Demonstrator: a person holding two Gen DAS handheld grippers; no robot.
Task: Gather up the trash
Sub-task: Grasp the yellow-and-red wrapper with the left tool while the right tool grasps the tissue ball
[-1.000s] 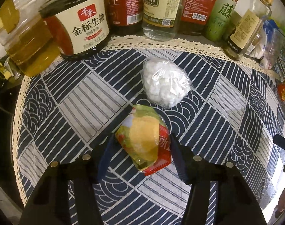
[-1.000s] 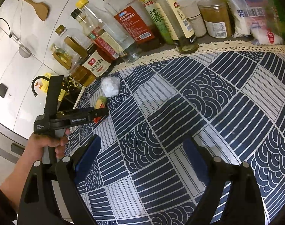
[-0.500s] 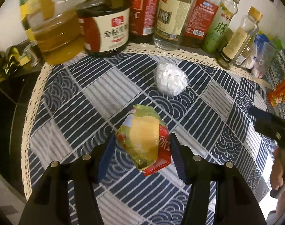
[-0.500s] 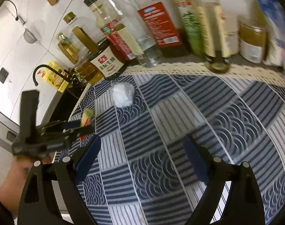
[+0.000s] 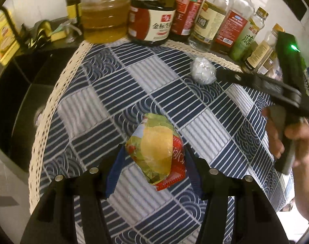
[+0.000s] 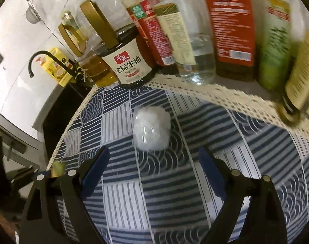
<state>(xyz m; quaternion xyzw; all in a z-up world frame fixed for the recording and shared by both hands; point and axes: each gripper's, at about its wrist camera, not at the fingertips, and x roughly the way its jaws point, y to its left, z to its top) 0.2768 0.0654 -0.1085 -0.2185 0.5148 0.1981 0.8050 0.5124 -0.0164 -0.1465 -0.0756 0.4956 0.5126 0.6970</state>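
Clamped between the blue pads of the left gripper (image 5: 152, 160): a crumpled snack wrapper (image 5: 156, 150), yellow, green and red, held clear above the patterned cloth (image 5: 117, 93) and squeezed on both sides. Spread wide and grasping nothing, the right gripper (image 6: 154, 162), pads well apart over the blue-and-white squares. Just ahead of those open pads, resting on the cloth: a balled-up wad of clear plastic (image 6: 151, 129), whitish, lying between the two fingers' lines but untouched by either. Off to the right in the left wrist view, a hand (image 5: 290, 140) wrapped round the black handle of the right gripper, its nose reaching toward that same plastic ball (image 5: 203, 71), a small green light glowing on its body. Beyond the ball, the cream lace edge (image 6: 215, 89) of the cloth. Past the lace, a row of bottles against the wall: a dark soy sauce bottle (image 6: 130, 61) with a white label, a big jug of golden oil (image 5: 103, 20), clear vinegar, red-labelled sauces, a green-labelled bottle (image 6: 274, 46). At far left, a black sink (image 5: 16, 89) with a curved black tap (image 6: 42, 59) and a yellow bottle (image 6: 56, 69) beside it.
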